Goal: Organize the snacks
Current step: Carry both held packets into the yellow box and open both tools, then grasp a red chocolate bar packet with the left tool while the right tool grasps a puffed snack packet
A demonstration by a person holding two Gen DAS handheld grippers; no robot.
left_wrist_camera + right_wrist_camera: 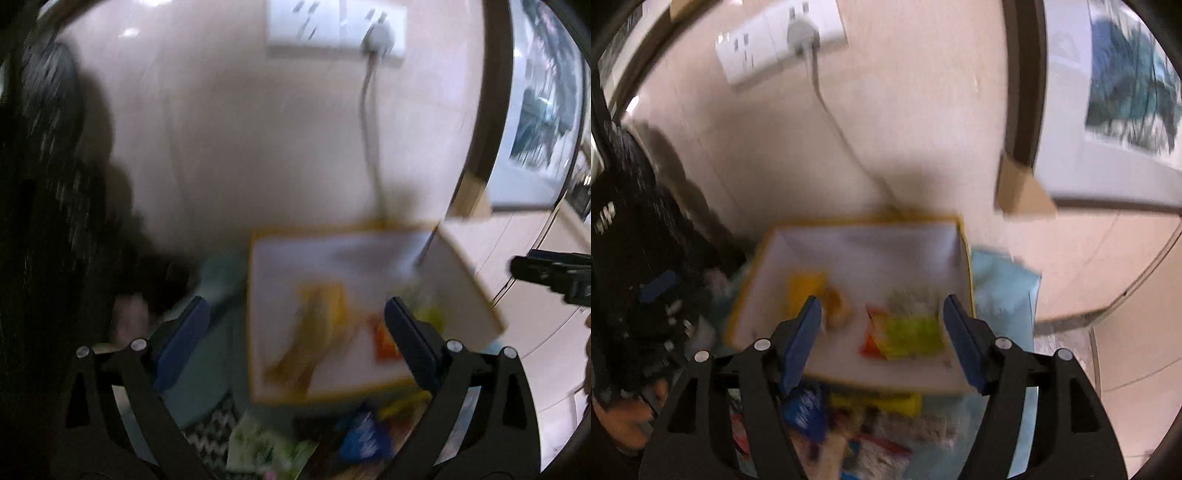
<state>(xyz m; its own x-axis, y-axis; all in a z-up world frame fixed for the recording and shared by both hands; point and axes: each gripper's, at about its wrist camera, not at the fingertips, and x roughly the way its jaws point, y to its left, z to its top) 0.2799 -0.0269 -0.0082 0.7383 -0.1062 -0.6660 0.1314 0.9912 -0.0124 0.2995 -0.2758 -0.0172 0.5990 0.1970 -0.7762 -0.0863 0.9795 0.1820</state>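
Left wrist view: left hand-held gripper wide, empty. Right hand-held gripper partly open, nothing btwn fingers. Snack packs lie in white box just ahead of both.

Left camera: it sits on your left gripper and looks forward and down past its two fingers, close above the box.
Right camera: it sits on your right gripper and looks forward and down the same way, also close above the box.
Facing: both look toward the wall with the socket.
Shared: both see the box, the socket, its cord, and the snack packets in front of the box.
Blur: both pictures are smeared.
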